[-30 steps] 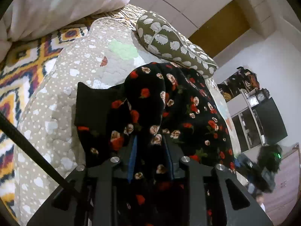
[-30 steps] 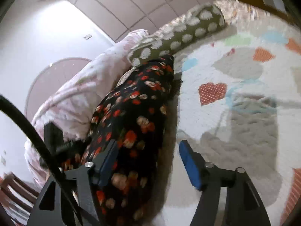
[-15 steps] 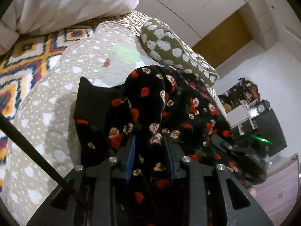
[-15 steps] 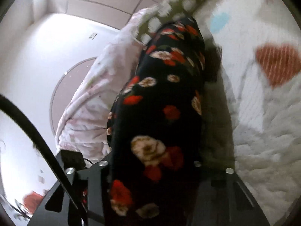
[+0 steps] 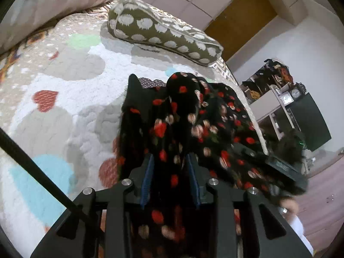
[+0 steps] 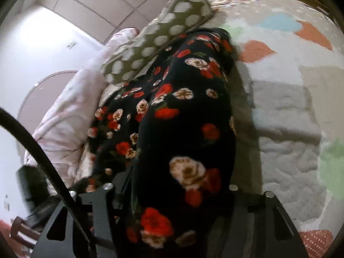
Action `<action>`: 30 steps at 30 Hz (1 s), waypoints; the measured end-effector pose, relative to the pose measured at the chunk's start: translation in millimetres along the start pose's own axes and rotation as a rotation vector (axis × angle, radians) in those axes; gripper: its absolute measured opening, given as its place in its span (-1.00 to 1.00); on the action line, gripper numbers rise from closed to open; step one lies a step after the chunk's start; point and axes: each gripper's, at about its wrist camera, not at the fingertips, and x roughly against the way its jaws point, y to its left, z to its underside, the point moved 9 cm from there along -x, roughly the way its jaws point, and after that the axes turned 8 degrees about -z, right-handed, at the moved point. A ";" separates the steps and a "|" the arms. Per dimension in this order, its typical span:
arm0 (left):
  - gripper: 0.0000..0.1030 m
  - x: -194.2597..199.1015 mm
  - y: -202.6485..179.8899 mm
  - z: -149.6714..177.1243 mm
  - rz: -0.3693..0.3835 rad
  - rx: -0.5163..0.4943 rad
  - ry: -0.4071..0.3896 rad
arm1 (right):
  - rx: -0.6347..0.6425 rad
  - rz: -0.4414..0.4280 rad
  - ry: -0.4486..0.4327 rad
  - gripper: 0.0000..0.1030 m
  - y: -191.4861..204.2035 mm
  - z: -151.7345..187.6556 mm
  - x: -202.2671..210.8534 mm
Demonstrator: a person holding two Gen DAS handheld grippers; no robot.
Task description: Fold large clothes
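A black garment with red and cream flowers [image 5: 193,124] is bunched up on a quilted bedspread [image 5: 64,90]. My left gripper [image 5: 169,172] is shut on a fold of it, with the blue pads pressing the cloth from both sides. In the right wrist view the same garment [image 6: 182,118] fills the middle and drapes over my right gripper [image 6: 178,185], hiding its fingertips; the cloth runs between its jaws. The other gripper shows dimly at the right of the left wrist view [image 5: 277,161], under the cloth's far end.
An olive pillow with white spots [image 5: 163,30] lies at the head of the bed; it also shows in the right wrist view [image 6: 157,38]. A pink duvet [image 6: 71,116] is heaped beside it. Shelves and a dark screen [image 5: 309,120] stand beyond the bed's edge.
My right gripper, open beside the garment a second ago, has moved onto it and closed around the cloth. My left gripper has kept its hold and swung toward the spotted pillow.
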 end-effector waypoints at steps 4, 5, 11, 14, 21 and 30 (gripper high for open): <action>0.10 60.8 16.4 16.6 -0.115 -0.077 -0.076 | 0.052 0.063 -0.009 0.27 17.1 -0.7 24.5; 0.13 75.8 24.2 20.5 -0.141 -0.089 -0.104 | 0.105 0.113 -0.012 0.27 24.8 -0.4 32.5; 0.24 125.9 72.9 49.4 -0.249 -0.082 -0.176 | 0.339 0.426 -0.067 0.33 47.0 9.9 66.9; 0.24 137.9 95.2 68.8 -0.268 -0.052 -0.177 | 0.391 0.451 -0.110 0.32 65.3 10.9 84.9; 0.27 136.1 119.0 108.5 -0.264 -0.014 -0.164 | 0.663 0.099 0.064 0.31 166.6 109.0 45.2; 0.27 149.7 143.8 125.4 -0.293 0.027 -0.190 | 0.699 0.349 0.040 -0.68 159.4 110.9 -11.7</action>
